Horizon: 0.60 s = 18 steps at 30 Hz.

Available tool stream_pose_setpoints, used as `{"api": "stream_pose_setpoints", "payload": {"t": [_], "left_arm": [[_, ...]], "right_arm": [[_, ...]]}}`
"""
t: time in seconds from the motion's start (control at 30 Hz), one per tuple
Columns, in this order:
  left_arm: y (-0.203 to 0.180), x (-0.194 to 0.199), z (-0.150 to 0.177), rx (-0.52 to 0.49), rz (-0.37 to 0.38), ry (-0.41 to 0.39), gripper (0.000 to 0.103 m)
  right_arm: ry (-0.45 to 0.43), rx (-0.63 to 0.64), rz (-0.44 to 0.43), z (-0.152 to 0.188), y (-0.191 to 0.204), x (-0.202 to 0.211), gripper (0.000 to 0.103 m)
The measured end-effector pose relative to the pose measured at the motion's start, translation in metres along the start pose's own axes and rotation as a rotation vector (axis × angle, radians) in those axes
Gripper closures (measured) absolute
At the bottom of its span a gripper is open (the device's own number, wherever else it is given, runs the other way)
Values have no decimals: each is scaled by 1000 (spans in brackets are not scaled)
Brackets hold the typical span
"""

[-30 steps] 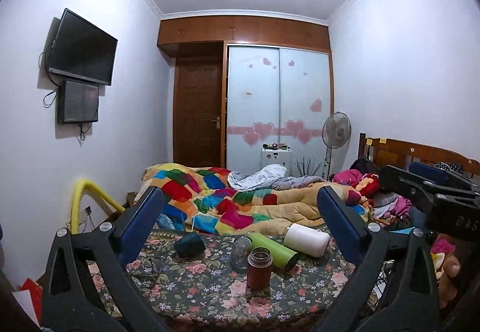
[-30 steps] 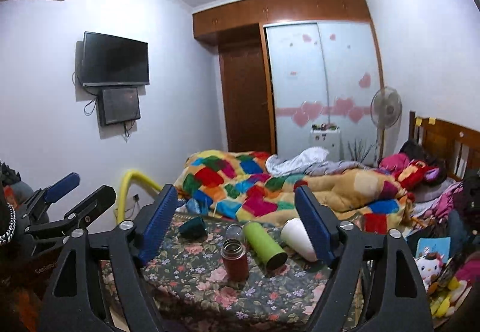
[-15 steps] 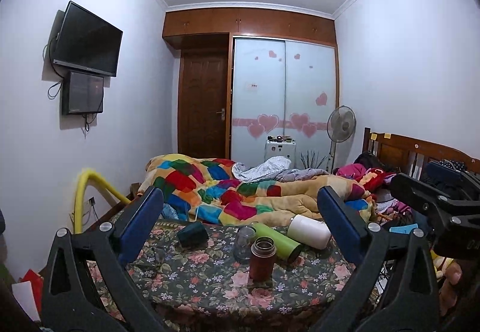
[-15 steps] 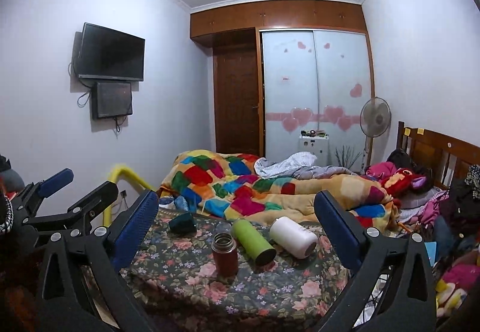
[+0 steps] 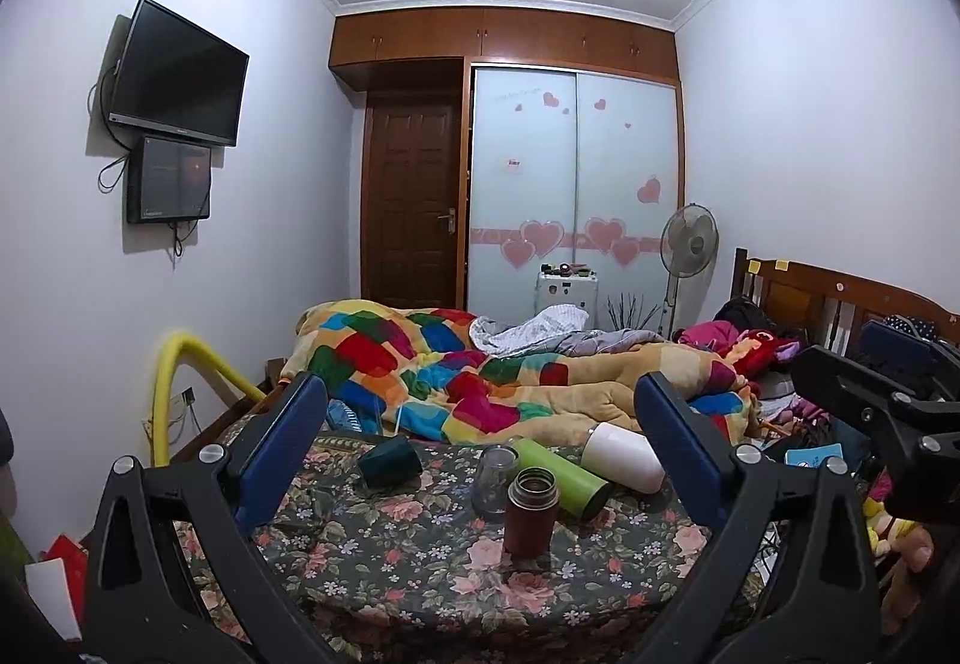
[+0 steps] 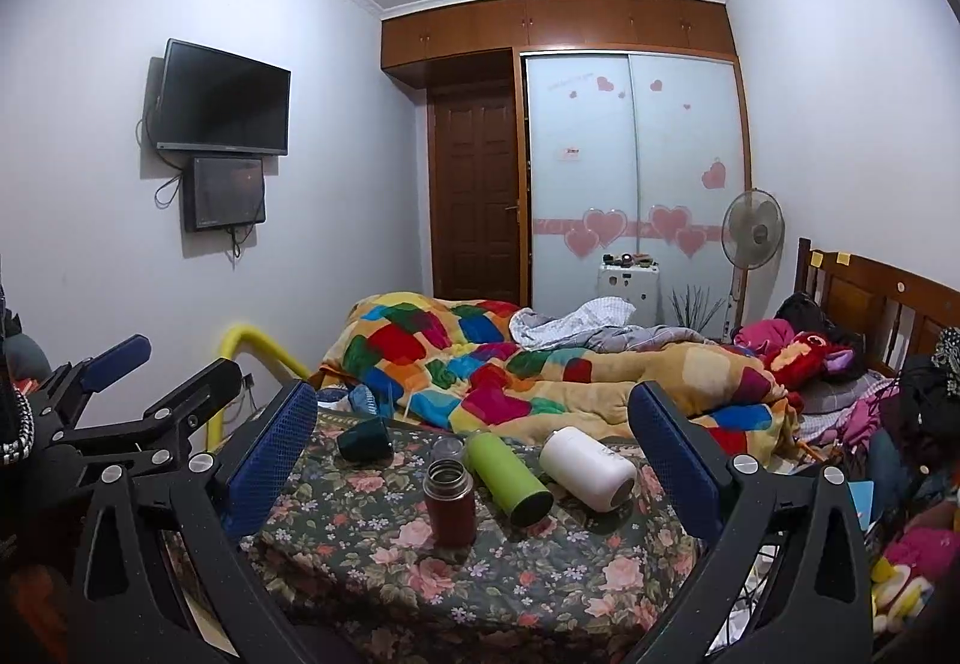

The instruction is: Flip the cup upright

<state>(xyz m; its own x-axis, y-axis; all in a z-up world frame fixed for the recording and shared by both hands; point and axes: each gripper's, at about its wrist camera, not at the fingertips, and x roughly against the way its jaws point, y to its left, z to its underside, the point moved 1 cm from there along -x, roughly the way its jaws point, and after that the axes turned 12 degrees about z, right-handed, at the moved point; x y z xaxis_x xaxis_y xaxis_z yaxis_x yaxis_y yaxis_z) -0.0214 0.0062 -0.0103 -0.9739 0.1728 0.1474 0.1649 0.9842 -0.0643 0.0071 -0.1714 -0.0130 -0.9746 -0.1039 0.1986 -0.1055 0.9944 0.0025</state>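
1. Room: a bed with a patchwork quilt fills the middle; a wall television hangs on the left wall; a standing fan is by the wardrobe.
2. Table with floral cloth stands in front of the bed.
3. Left gripper and right gripper both hang short of the table, jaws wide, holding nothing; each view shows the other gripper at its edge.
4. On their sides: white cup, green cup, dark teal cup well to the left.
5. Upright: red-brown flask, its mouth open; only the right view looks down into it; clear glass jar just behind.
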Motion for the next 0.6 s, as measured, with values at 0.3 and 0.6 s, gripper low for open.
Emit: {"api": "stream_pose_setpoints", "payload": {"t": [0.3, 0.6], "left_arm": [[2, -4, 0, 11, -4, 13, 0], [5, -7, 1, 26, -4, 23, 0]], "right_arm": [[3, 1, -1, 0, 1, 0, 0], [9, 1, -2, 2, 1, -1, 0]]}}
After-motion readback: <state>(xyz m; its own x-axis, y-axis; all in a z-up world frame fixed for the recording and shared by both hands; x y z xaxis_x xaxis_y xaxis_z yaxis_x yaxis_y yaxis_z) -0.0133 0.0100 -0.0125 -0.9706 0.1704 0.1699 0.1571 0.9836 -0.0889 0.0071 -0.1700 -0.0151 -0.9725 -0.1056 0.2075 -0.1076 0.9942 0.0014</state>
